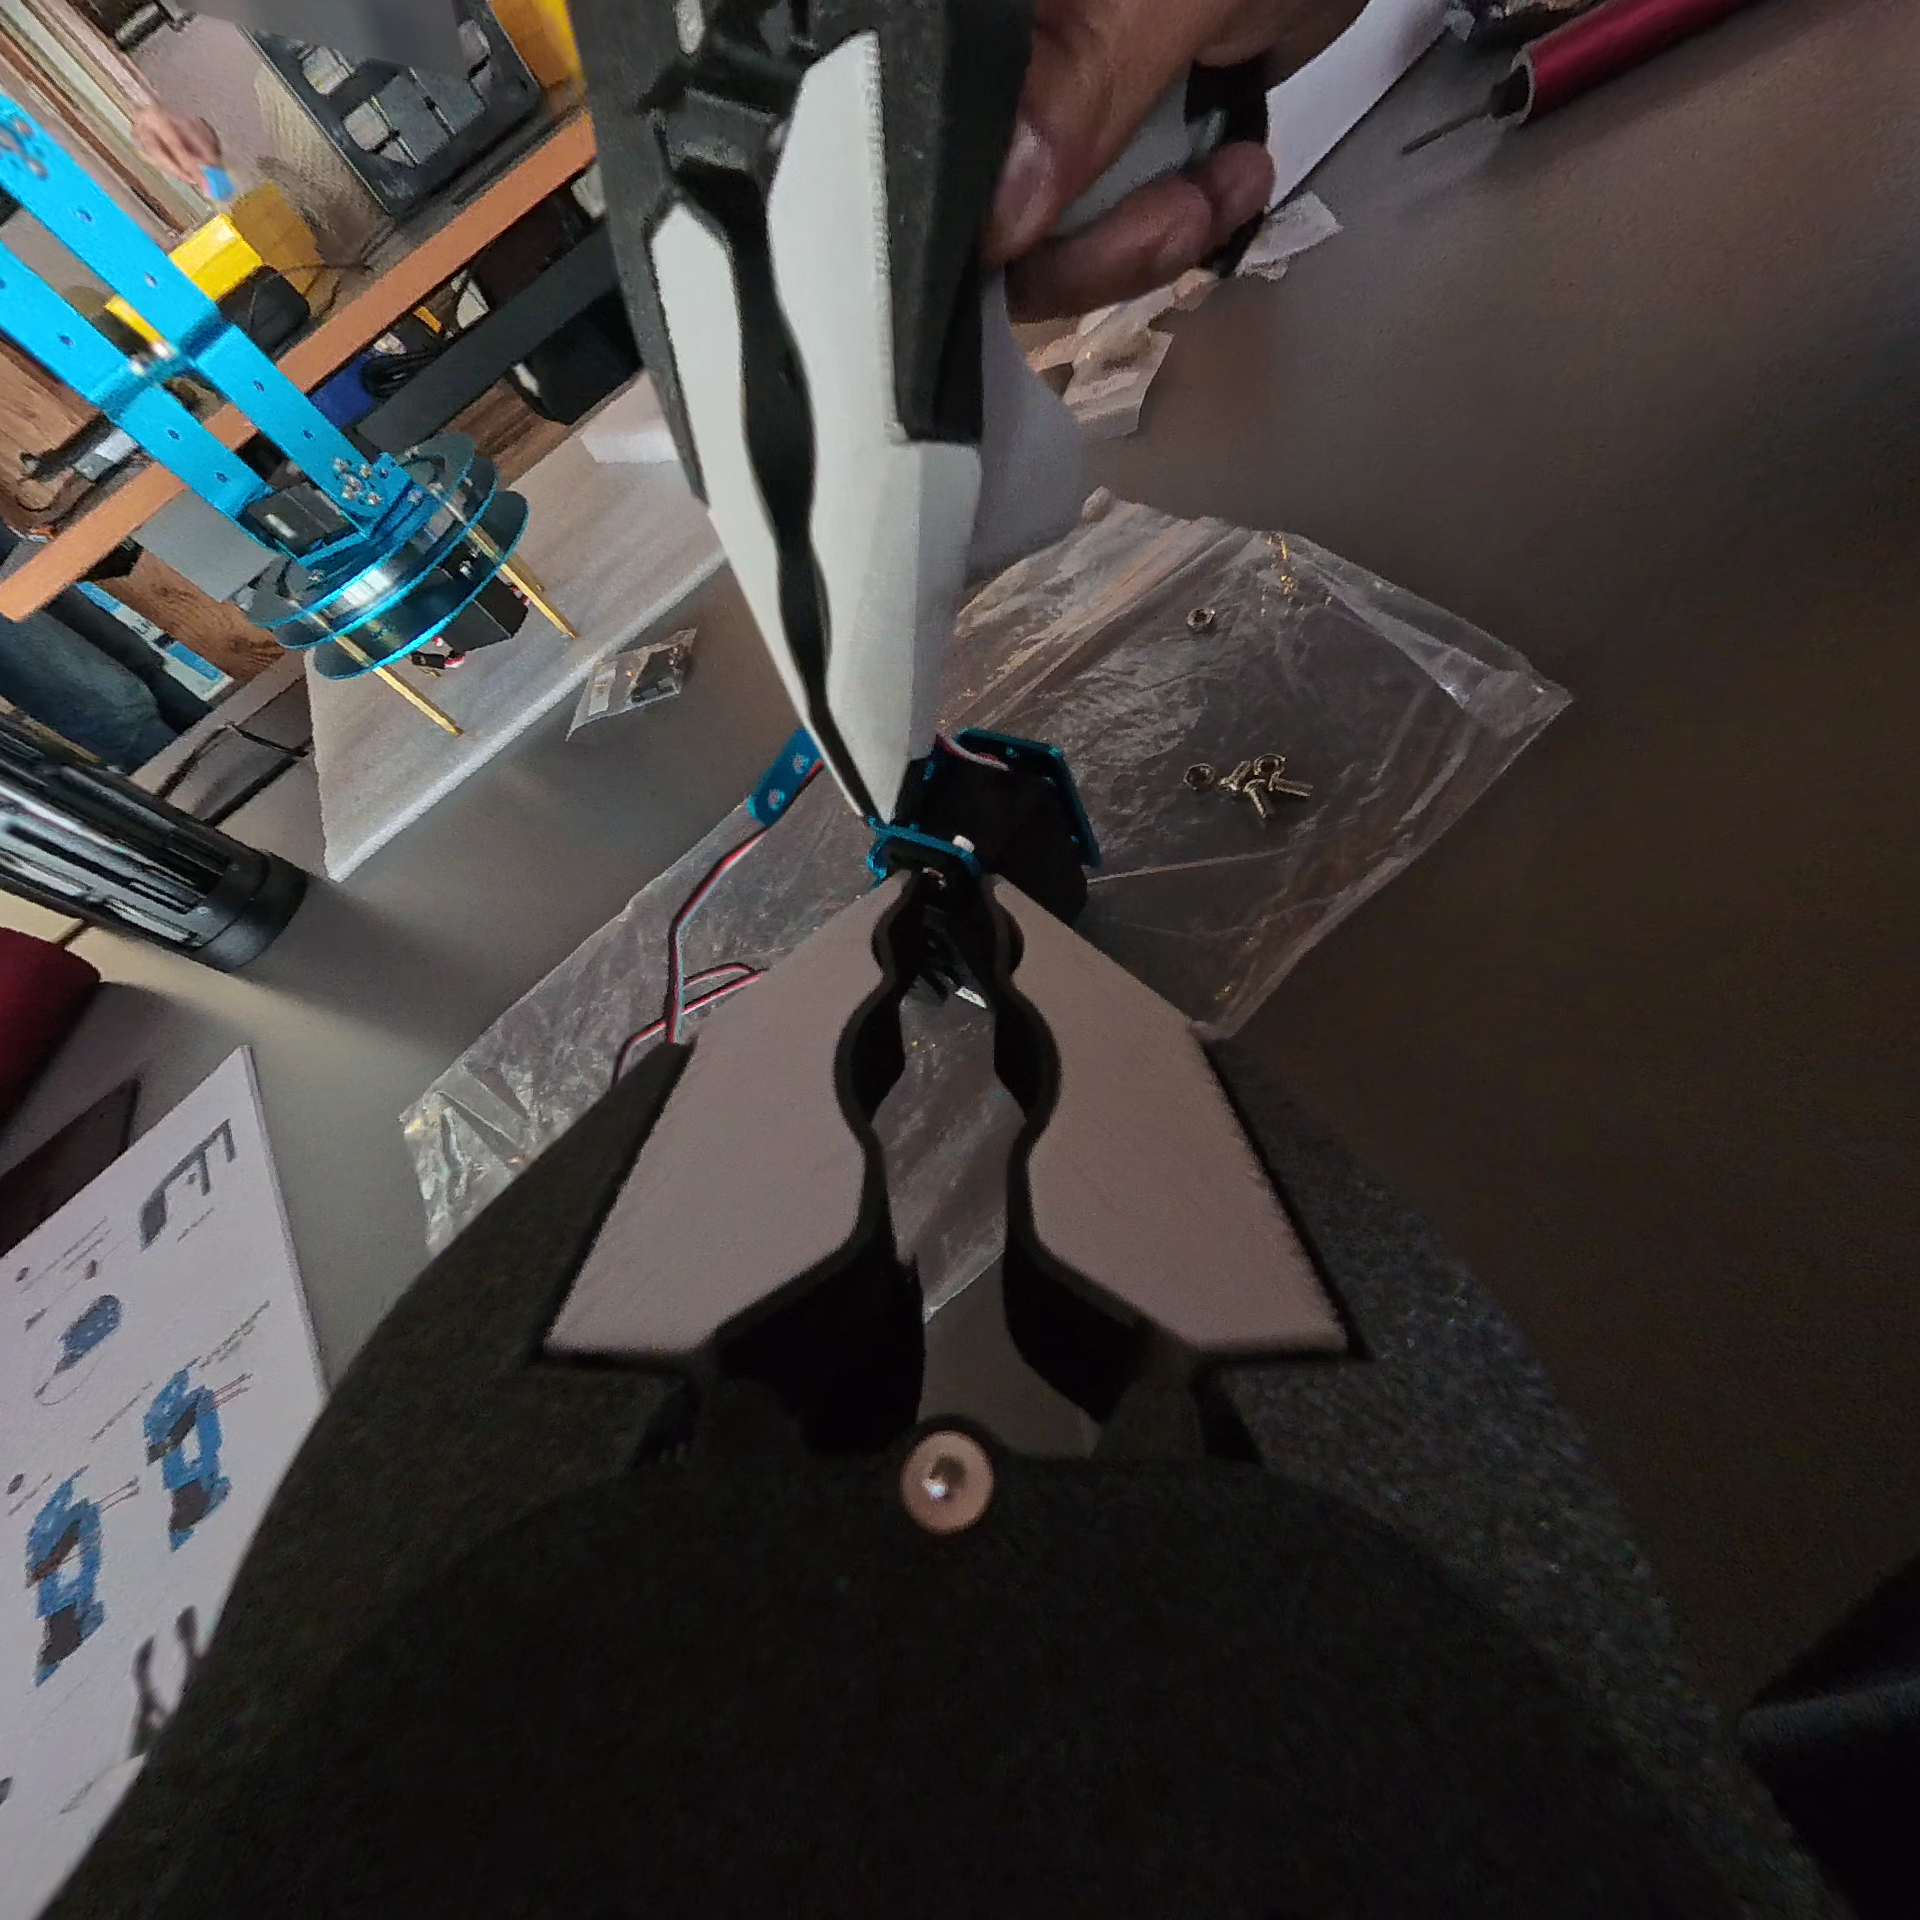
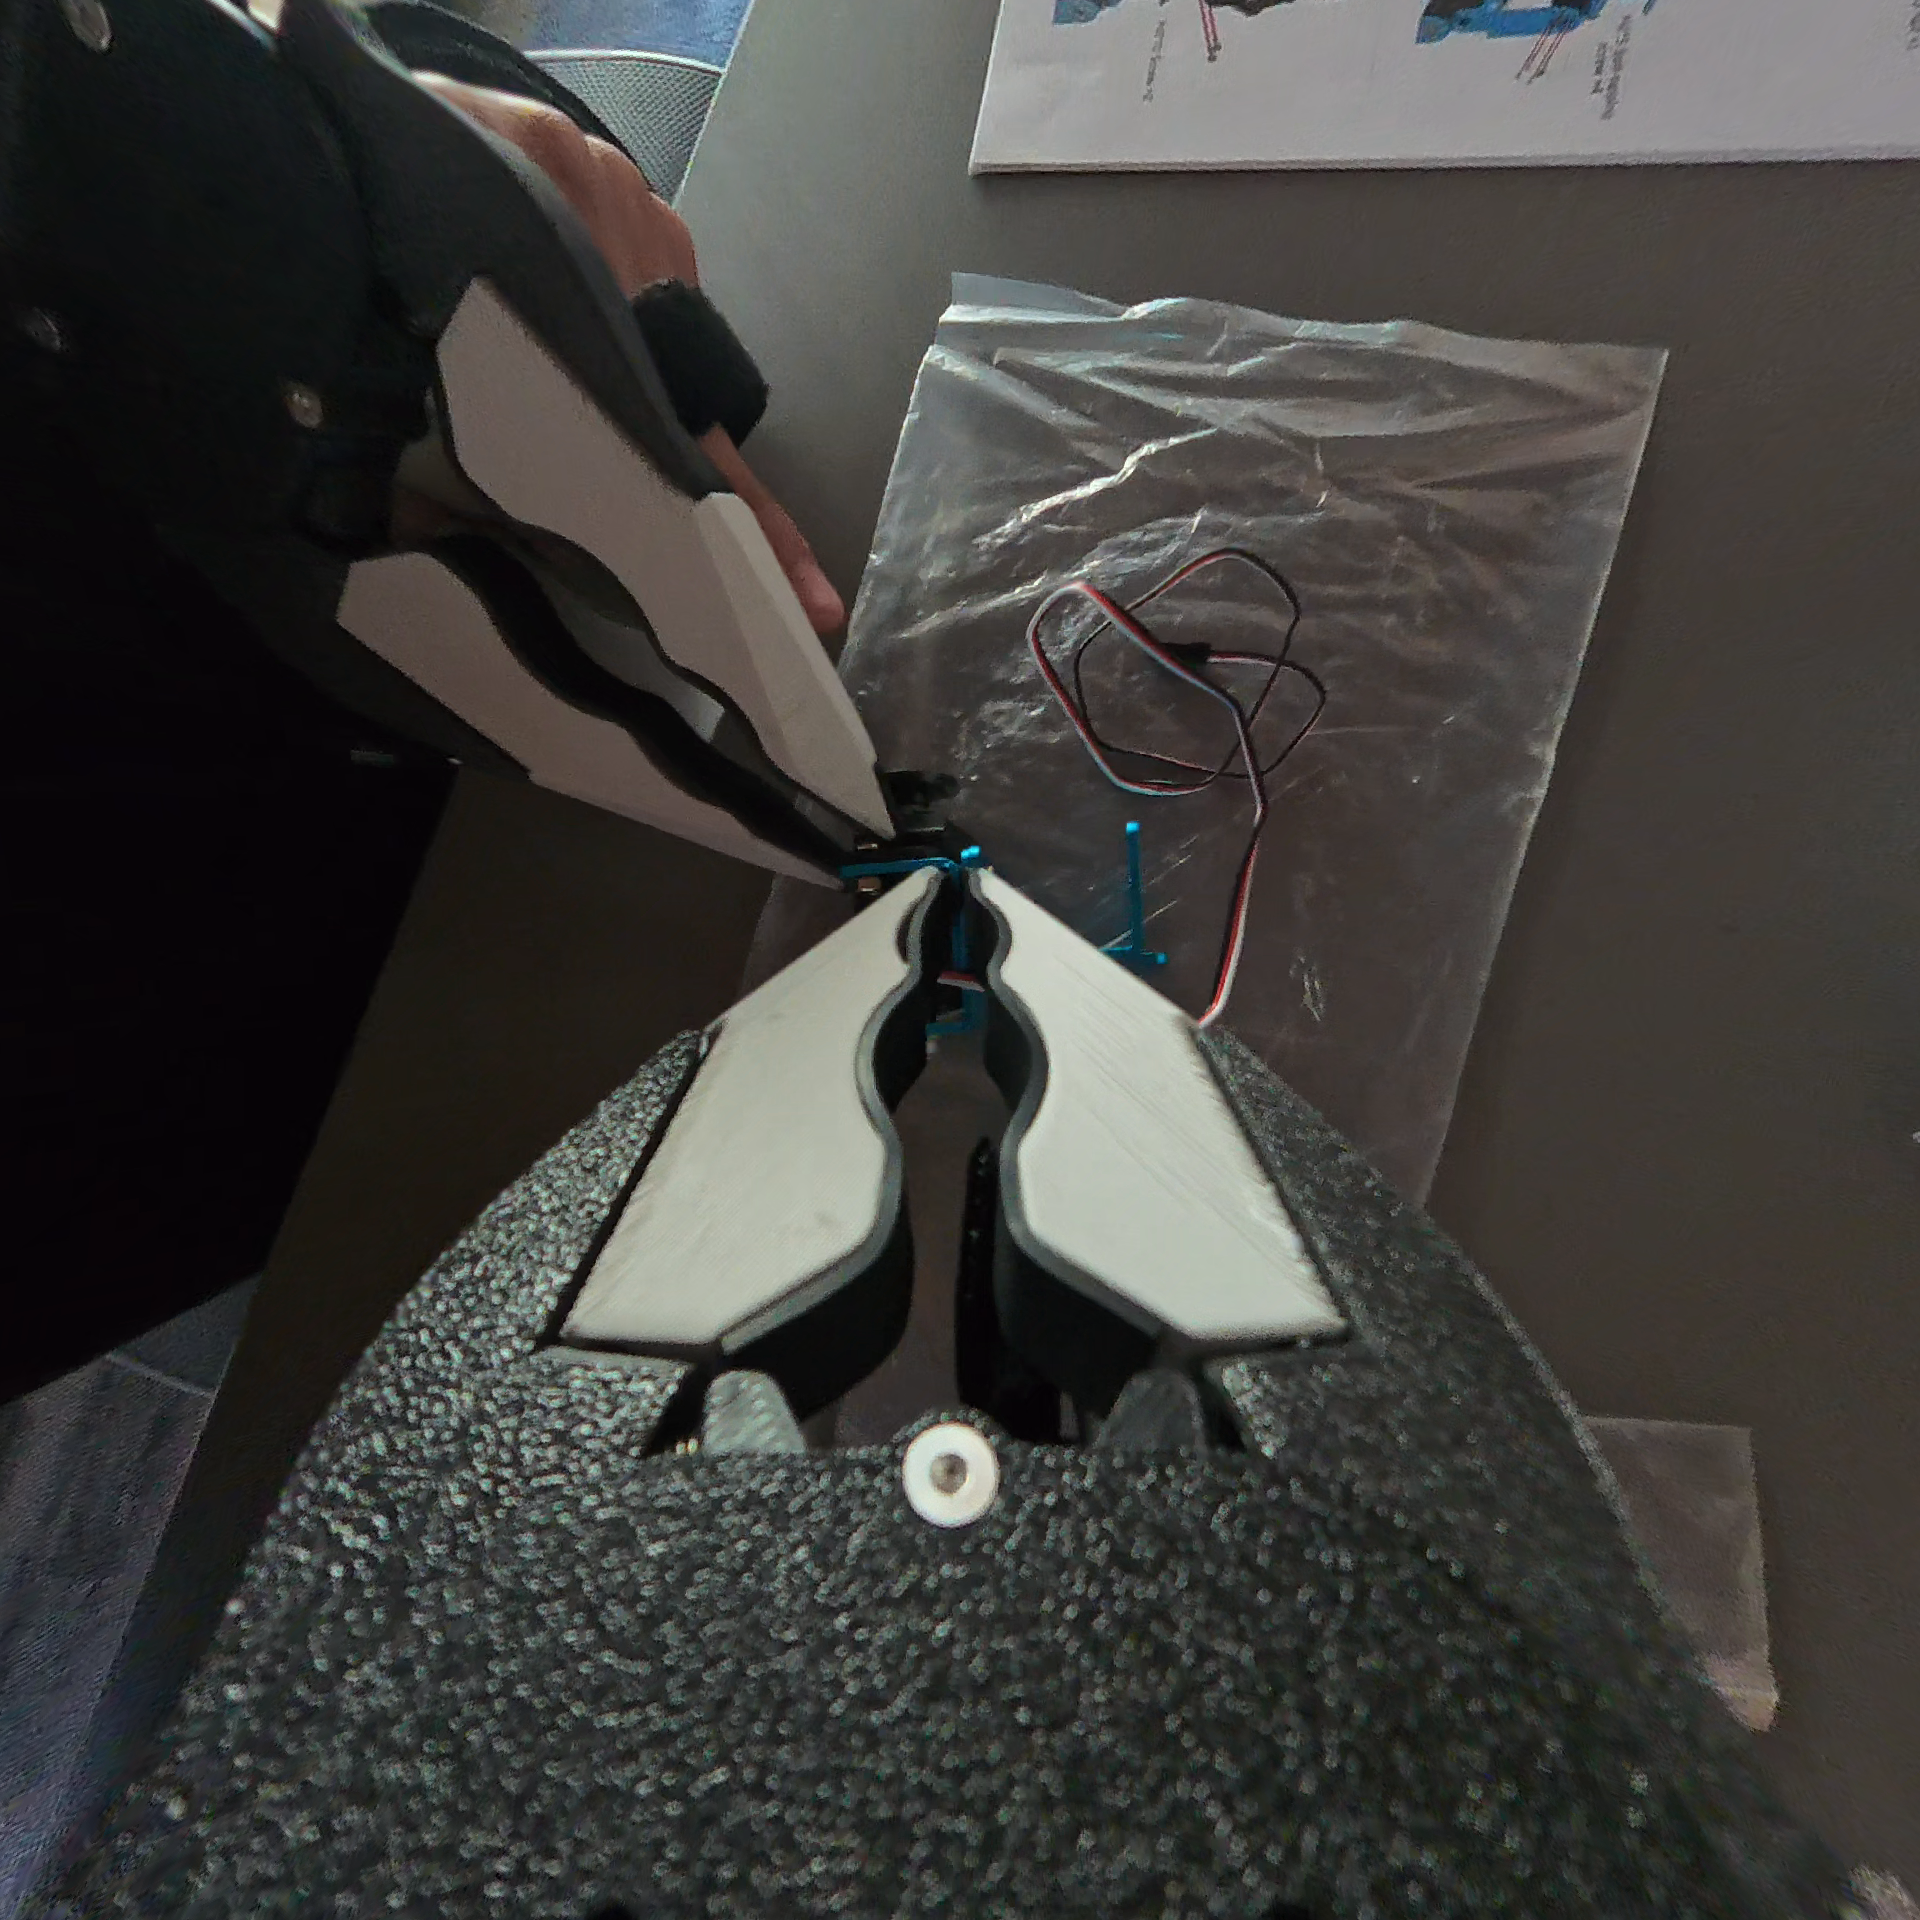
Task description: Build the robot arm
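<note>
A small black servo in a blue metal bracket (image 1: 1023, 805) is held just above a clear plastic bag (image 1: 1299, 686). My left gripper (image 1: 943, 885) is shut on its near end. My right gripper (image 1: 881, 808) comes down from above and is shut on the bracket's left edge. In the right wrist view my right gripper (image 2: 954, 879) pinches the blue bracket (image 2: 971, 997), and my left gripper (image 2: 864, 858) meets it from the upper left. The servo's red, white and black wire (image 2: 1174, 675) lies coiled on the bag (image 2: 1403, 499). A hand holds each gripper.
Loose screws and nuts (image 1: 1252, 784) lie on the bag. A blue robot arm on a round base (image 1: 384, 561) stands at the far left. An instruction sheet (image 1: 135, 1403) (image 2: 1455, 94), a black cylinder (image 1: 135, 873), a small parts bag (image 1: 634, 681) and a red-handled screwdriver (image 1: 1621, 62) lie around. The tips of both grippers are at nearly the same place. Both grippers' tips are roughly 35 centimetres from the black cylinder (image 1: 135, 873).
</note>
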